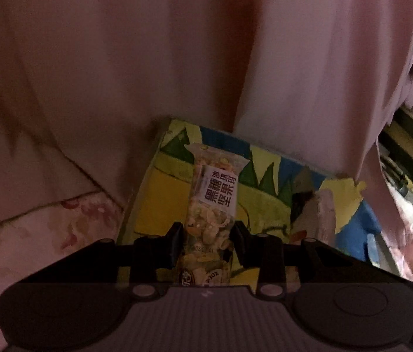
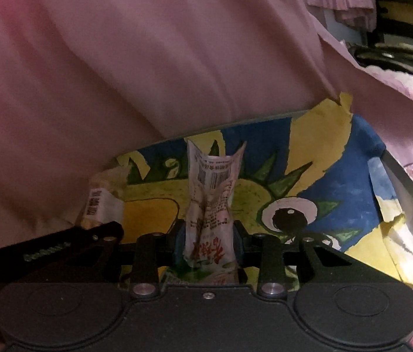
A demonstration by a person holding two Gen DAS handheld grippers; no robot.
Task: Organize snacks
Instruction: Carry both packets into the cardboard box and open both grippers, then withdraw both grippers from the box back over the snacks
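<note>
Clear plastic wraps the nut bar (image 1: 210,205) held in the left gripper (image 1: 207,242), so the pale nut slices inside show through; a white label on it carries large dark Chinese characters, and small printed digits near the fingers are too blurred to read fully. The gripper's jaws are closed part-way against the bar's lower sides, and the bar stands up and away from the camera above a painted box (image 1: 159,193) in yellow, green and blue. The right gripper (image 2: 207,242) has its jaws drawn close together on a crumpled white snack packet (image 2: 210,202), pinched at its waist so the wrapper creases and flares above. That packet shows a barcode and lines of fine black print near the top, and red brush-style characters lower down, none clear enough to read. It sits over the same painted box (image 2: 338,170), whose cartoon creature has a big round eye and green spikes. From the right wrist view the other bar (image 2: 100,202) appears at the left. Pink cloth (image 2: 147,58) hangs behind both.
</note>
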